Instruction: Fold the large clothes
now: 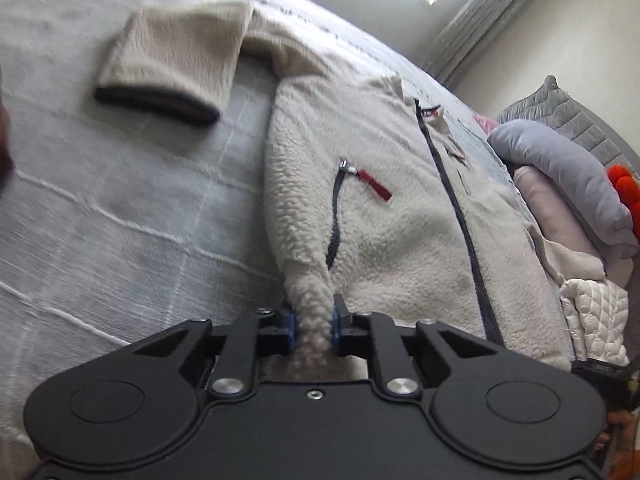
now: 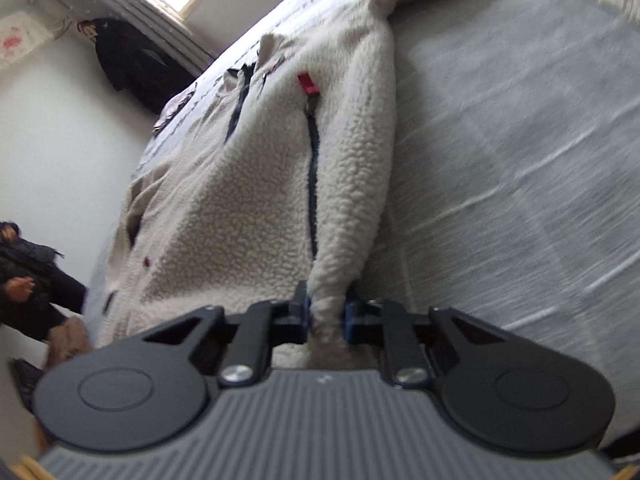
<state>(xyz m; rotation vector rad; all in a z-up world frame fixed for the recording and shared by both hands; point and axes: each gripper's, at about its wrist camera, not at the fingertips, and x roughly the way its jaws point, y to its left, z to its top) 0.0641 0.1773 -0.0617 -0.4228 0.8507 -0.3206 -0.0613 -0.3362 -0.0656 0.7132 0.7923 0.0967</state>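
the cream fleece jacket lies front up on the grey bedspread, one sleeve spread to the side; the left gripper is clamped on a bunched corner of its hem; the right gripper pinches the opposite hem corner the same way; folded clothes are stacked beside it
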